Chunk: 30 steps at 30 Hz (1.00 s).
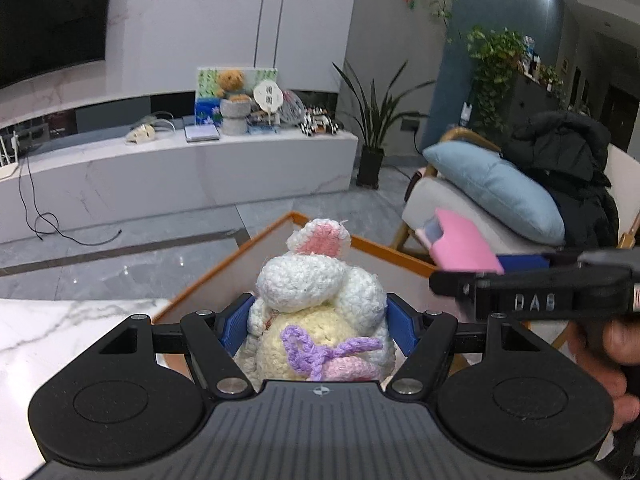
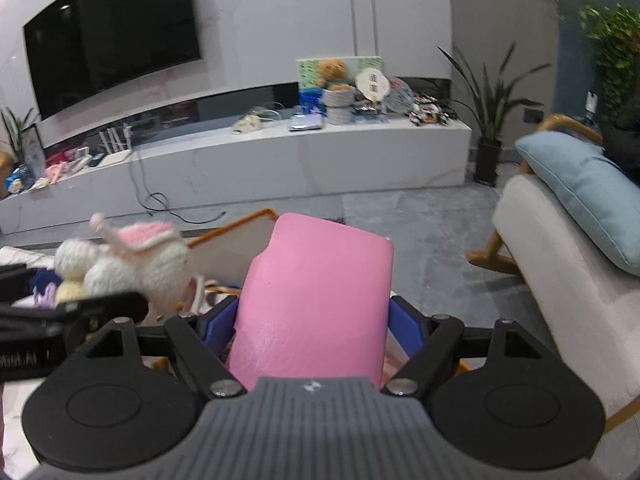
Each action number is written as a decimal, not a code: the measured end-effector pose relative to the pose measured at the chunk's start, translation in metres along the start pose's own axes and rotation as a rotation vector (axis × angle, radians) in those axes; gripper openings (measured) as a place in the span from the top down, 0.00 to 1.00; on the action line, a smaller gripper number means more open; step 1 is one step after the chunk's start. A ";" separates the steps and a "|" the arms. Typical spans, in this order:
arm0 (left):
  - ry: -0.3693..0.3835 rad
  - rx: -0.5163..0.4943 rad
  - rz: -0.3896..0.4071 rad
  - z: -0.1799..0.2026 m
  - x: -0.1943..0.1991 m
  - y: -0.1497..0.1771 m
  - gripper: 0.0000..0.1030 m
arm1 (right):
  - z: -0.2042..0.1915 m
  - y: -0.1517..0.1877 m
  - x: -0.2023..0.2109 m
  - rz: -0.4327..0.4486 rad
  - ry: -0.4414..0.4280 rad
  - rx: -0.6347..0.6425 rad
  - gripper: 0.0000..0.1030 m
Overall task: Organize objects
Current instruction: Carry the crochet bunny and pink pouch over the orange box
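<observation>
the left tongs [image 1: 318, 326] are gripping a crocheted bunny [image 1: 320, 300] over an orange-rimmed box [image 1: 384, 249]; the right tongs [image 2: 312, 320] are gripping a pink case [image 2: 316, 300] beside it.

Both wrist views look forward and slightly downward over their fingers, side by side, sharing the TV console [image 1: 192, 160] beyond.

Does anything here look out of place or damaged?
Nothing looks damaged or spilled. Only a black cable trails loose over the floor by the white TV bench. The crocheted bunny and pink case sit held in the tongs.
</observation>
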<state>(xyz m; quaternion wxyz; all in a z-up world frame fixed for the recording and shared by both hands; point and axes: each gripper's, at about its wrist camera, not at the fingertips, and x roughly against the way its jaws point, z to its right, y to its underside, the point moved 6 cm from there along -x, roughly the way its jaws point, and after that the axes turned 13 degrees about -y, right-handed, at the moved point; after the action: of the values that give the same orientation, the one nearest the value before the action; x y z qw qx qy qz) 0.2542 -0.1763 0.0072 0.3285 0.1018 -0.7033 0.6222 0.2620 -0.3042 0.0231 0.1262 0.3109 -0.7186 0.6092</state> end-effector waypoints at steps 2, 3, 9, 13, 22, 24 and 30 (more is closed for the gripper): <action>-0.001 -0.012 -0.017 0.005 -0.005 0.005 0.21 | 0.007 0.001 -0.001 -0.008 0.011 -0.013 0.22; -0.001 -0.018 -0.024 0.007 -0.007 0.006 0.21 | 0.010 0.001 -0.002 -0.011 0.014 -0.021 0.22; -0.006 -0.100 -0.073 0.023 -0.018 0.026 0.21 | 0.006 -0.001 -0.017 -0.046 -0.007 -0.027 0.22; 0.001 -0.150 -0.109 0.031 -0.026 0.038 0.21 | -0.002 0.004 -0.027 -0.079 -0.018 -0.002 0.22; 0.002 -0.228 -0.150 0.043 -0.040 0.055 0.20 | -0.010 0.010 -0.050 -0.119 -0.014 0.018 0.22; -0.002 -0.255 -0.156 0.046 -0.041 0.056 0.19 | -0.013 0.006 -0.054 -0.116 -0.019 0.018 0.22; -0.037 -0.361 -0.204 0.051 -0.048 0.062 0.16 | -0.025 -0.005 -0.079 -0.146 -0.038 0.032 0.22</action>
<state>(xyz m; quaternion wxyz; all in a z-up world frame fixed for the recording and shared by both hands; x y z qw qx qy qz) 0.2393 -0.2246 -0.0716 0.3895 0.1234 -0.7955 0.4475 0.3213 -0.2574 -0.0119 0.1516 0.3757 -0.6865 0.6038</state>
